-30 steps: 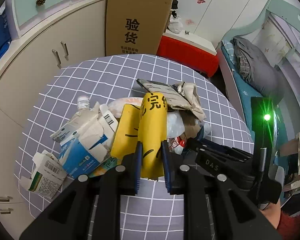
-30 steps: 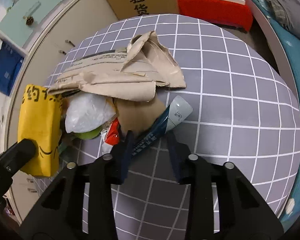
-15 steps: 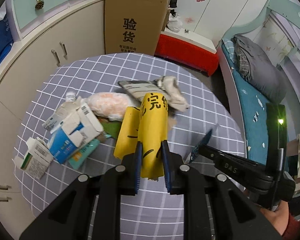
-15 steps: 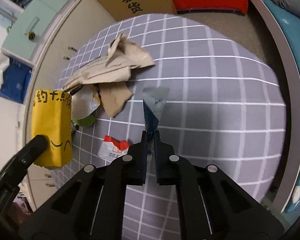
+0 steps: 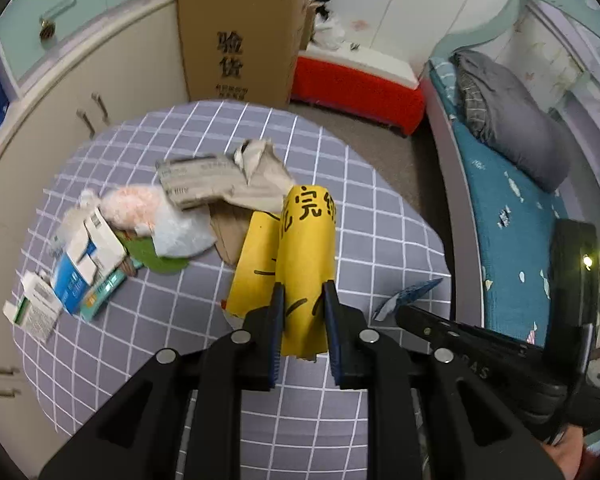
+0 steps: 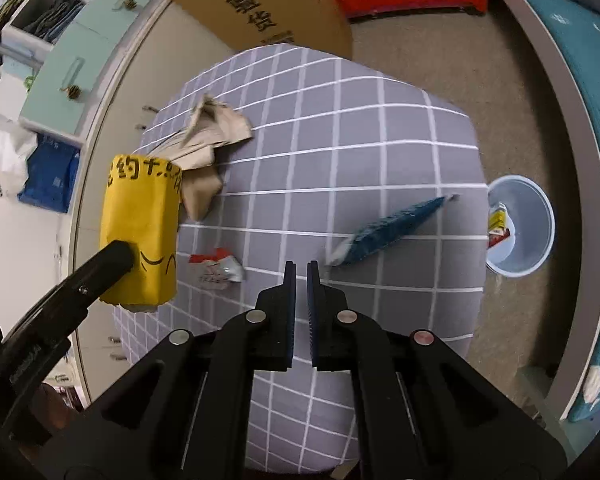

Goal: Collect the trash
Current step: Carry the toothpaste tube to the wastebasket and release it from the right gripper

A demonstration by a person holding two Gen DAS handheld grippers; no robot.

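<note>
My left gripper (image 5: 302, 296) is shut on a yellow paper bag with black writing (image 5: 306, 256), held above the table; it also shows in the right wrist view (image 6: 142, 232). My right gripper (image 6: 301, 270) has its jaws nearly closed with a thin gap and nothing between them. A blue wrapper (image 6: 388, 230) is just right of its fingertips, apparently in mid-air over the table's right edge; it shows in the left wrist view (image 5: 410, 294) too. A pale blue bin (image 6: 518, 226) stands on the floor to the right, with some trash inside.
A grey checked table (image 5: 188, 340) holds crumpled brown paper (image 5: 220, 184), a clear plastic bag (image 5: 176, 232), blue-and-white cartons (image 5: 84, 260) and a red-and-white wrapper (image 6: 216, 268). A cardboard box (image 5: 240, 36), cabinets and a bed (image 5: 512, 216) surround it.
My right gripper closed on the blue wrapper, lifted it rightward toward the bin, and now the wrapper is out of its jaws. My left gripper rose with the yellow bag.
</note>
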